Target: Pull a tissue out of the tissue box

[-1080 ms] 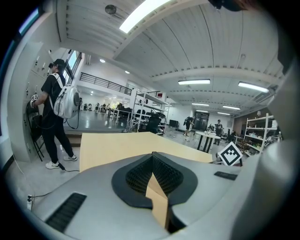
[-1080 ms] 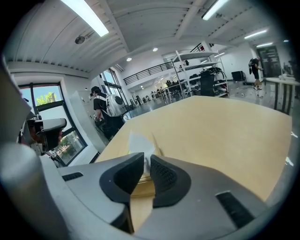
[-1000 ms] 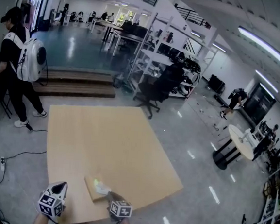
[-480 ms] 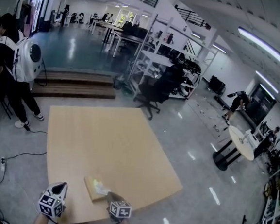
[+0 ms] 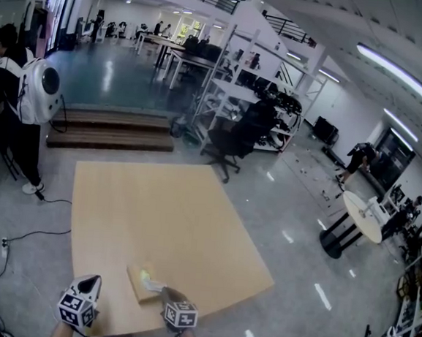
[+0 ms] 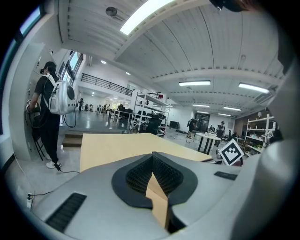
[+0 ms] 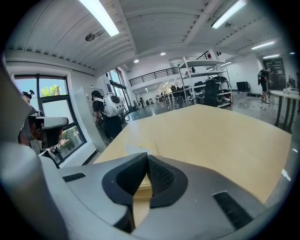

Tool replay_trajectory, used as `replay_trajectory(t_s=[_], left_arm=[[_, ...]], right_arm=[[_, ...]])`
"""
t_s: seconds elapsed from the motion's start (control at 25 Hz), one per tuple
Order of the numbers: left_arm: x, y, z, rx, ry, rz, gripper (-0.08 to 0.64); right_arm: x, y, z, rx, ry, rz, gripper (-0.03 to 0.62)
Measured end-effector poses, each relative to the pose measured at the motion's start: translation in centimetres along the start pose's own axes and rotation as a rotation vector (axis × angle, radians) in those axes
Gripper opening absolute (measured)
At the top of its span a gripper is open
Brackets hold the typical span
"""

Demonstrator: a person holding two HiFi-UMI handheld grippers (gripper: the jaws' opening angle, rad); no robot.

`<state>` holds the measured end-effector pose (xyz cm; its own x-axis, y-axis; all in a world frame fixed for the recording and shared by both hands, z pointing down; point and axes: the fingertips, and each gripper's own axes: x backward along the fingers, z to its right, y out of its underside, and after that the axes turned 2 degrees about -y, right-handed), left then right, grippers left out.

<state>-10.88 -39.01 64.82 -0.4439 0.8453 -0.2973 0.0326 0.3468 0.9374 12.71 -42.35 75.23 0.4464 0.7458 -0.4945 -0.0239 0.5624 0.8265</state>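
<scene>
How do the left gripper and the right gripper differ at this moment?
The right gripper reaches the tissue box; the left gripper is apart from it, near the edge of the table. The right jaws appear to pinch the white tissue; the left jaws hold nothing, with only bare table ahead. Both grippers have their jaws shut.

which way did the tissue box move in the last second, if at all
No. The tissue box keeps its spot by the near edge of the table.
</scene>
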Motion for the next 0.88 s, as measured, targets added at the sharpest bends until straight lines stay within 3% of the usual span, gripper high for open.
replay_trajectory(t_s=[0.88], left_arm=[[1.4, -0.3, 0.4, 0.022, -0.008, 0.035, 0.008]], right_arm=[[3.2, -9.0, -2.4, 0.066, -0.014, 0.198, 0.002]])
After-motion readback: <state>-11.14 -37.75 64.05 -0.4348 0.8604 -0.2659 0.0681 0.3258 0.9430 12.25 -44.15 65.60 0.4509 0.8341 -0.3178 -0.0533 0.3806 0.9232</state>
